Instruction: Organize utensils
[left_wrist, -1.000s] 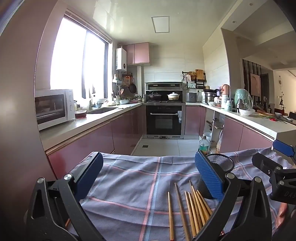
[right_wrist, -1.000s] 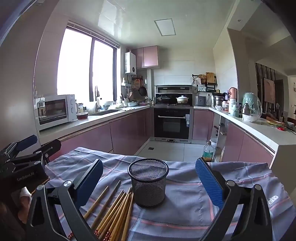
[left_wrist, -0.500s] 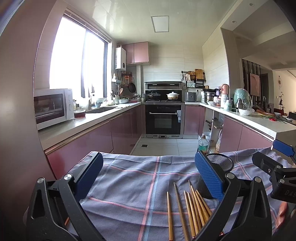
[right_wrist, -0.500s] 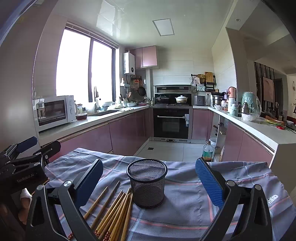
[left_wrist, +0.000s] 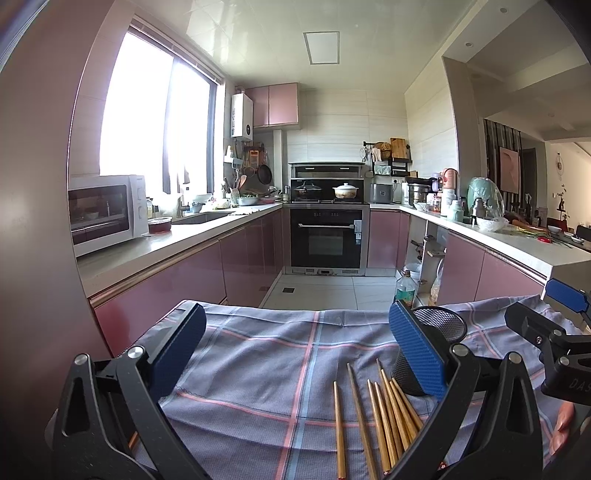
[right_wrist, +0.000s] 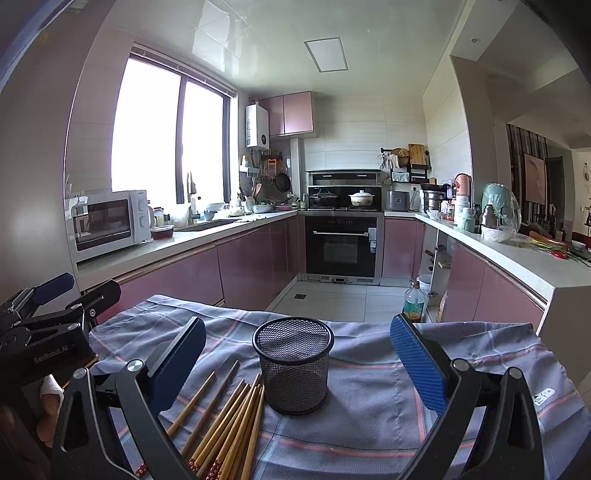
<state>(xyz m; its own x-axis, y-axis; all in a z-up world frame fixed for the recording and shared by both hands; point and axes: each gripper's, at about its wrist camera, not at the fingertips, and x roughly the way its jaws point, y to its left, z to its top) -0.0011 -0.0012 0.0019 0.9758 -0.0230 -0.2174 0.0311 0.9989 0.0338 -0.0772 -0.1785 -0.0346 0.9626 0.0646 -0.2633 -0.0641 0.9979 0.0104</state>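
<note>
Blue-padded tools (left_wrist: 297, 347) (right_wrist: 297, 354) wide apart, empty.

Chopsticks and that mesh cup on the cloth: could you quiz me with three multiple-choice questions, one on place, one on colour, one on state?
1. The chopsticks lie where?
A. inside the cup
B. flat on the checked cloth beside the cup
C. on the floor

2. The mesh cup is what colour?
A. black
B. white
C. red

3. The right claw is
A. shut on a chopstick
B. shut on the cup
C. open, holding nothing

Answers: 1 B, they rest on the cloth left of the cup. 2 A, dark wire mesh. 3 C, its blue pads stand wide apart.
</note>
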